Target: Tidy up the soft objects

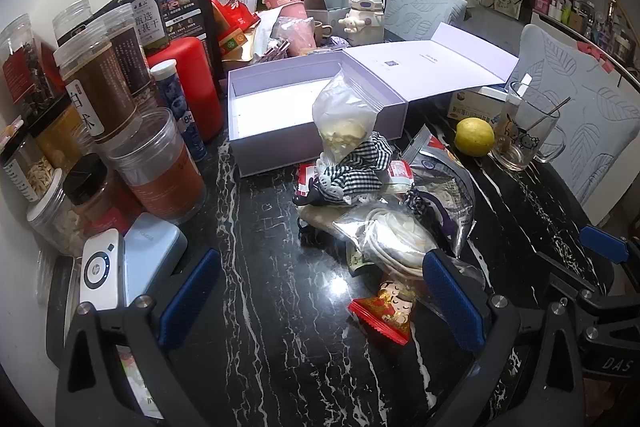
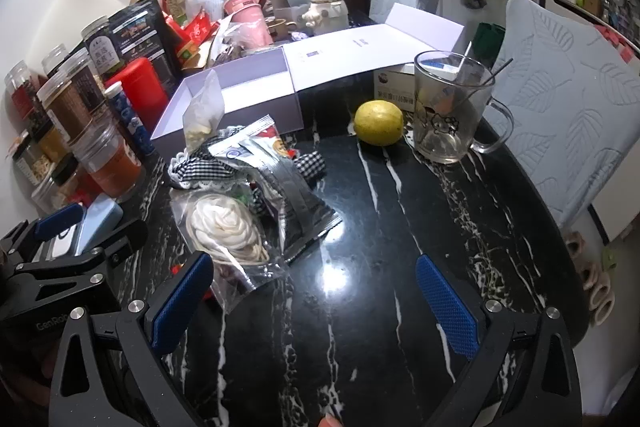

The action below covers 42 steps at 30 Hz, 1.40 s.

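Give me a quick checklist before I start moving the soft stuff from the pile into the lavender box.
1. Lavender box open, lid folded back: ok.
2. Box floor free of items: ok in the visible part; the near corner is hidden by the upright clear bag.
3. Left gripper open and holding nothing: ok.
4. Right gripper open and holding nothing: ok.
5. Checked cloth free to lift: not ok, the clear bag rests on it and packets overlap it.
6. Glass mug and lemon apart from the pile: ok.
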{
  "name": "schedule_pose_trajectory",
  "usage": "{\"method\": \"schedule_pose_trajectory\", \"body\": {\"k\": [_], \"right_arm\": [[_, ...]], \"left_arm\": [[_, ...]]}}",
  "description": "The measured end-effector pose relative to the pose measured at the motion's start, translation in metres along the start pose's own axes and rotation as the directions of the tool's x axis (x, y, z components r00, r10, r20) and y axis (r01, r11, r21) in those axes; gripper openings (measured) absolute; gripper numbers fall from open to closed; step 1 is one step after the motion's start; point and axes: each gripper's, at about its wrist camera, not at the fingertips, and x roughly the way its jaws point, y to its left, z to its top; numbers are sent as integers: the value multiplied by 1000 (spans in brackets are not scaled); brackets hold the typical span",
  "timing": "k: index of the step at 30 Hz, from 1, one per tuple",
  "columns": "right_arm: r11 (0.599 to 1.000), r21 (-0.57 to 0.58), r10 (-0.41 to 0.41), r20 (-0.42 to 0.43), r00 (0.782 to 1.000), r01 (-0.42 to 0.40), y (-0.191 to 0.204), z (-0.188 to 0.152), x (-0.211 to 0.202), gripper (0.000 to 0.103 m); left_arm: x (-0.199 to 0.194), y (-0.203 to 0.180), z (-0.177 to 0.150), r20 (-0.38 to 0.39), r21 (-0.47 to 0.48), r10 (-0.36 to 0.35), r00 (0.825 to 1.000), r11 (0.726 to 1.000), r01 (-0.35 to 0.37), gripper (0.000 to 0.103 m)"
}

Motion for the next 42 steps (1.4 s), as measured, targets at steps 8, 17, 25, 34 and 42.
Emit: {"method": "schedule_pose_trajectory", "body": {"k": [8,17,25,34,42], "right_arm": [[1000,2,-1,-1,1000,1,-1,0,-1,103],[1000,3,-15,-3,1000,15,0,0,-1,103],[999,10,-35,-3,999,35,1,-2,-4,103],[999,15,-39,14,999,38,1,-5,-11,103],[1000,11,-10,33,999,9,2,-11,-17,103]], "left_arm": [[-1,1,0,-2,-6,-2,1000,1000,2,103],[-1,4,-2,-7,-22,-11,1000,1000,11,103],[-3,9,-2,0,-33,-17,1000,999,17,103],[-10,12,-5,15,-46,-23,1000,999,24,103],[-15,16,-11,24,-68,-31,999,997,33,103]]}}
